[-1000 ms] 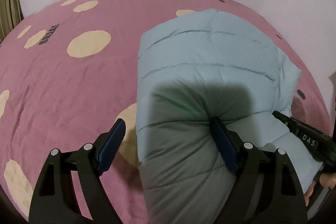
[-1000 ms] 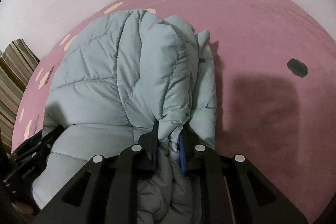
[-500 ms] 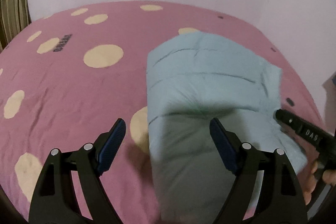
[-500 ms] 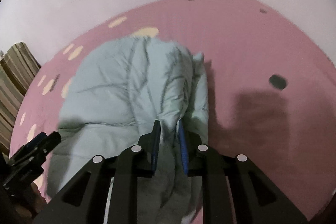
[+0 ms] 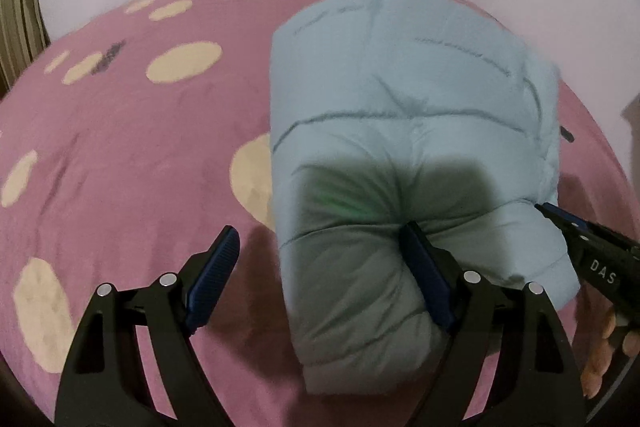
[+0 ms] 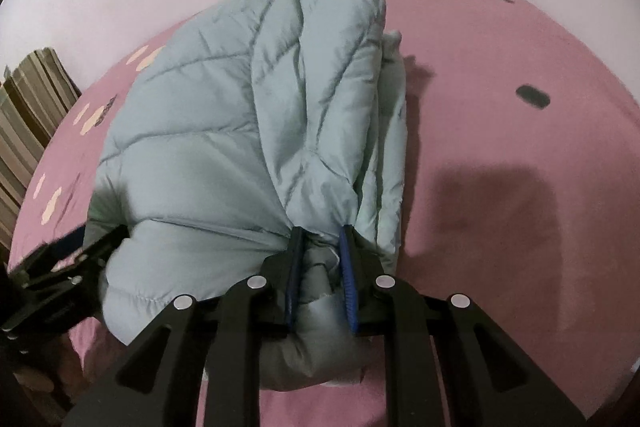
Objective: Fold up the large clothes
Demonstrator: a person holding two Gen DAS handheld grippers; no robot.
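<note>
A light blue puffer jacket (image 5: 400, 99) lies folded into a thick bundle on the pink bedspread (image 5: 120, 155). My left gripper (image 5: 320, 267) stands wide open at its near left corner. One finger (image 5: 424, 267) presses into the padding and the other finger (image 5: 216, 263) hangs over the bedspread, apart from the jacket. My right gripper (image 6: 322, 259) is shut on a bunched fold of the jacket (image 6: 224, 131) at its near right edge. The left wrist view also shows the right gripper (image 5: 592, 255), held by a hand (image 5: 600, 347).
The bedspread has cream dots (image 5: 184, 61) on the left and small dark marks (image 6: 532, 97) on the right. A striped object (image 6: 32, 115) stands at the bed's left edge. Pale walls close off the far side.
Both grippers have shifted across the bed, and the jacket now reaches nearer the far edge. The right gripper has kept its hold and the left has stayed wide open.
</note>
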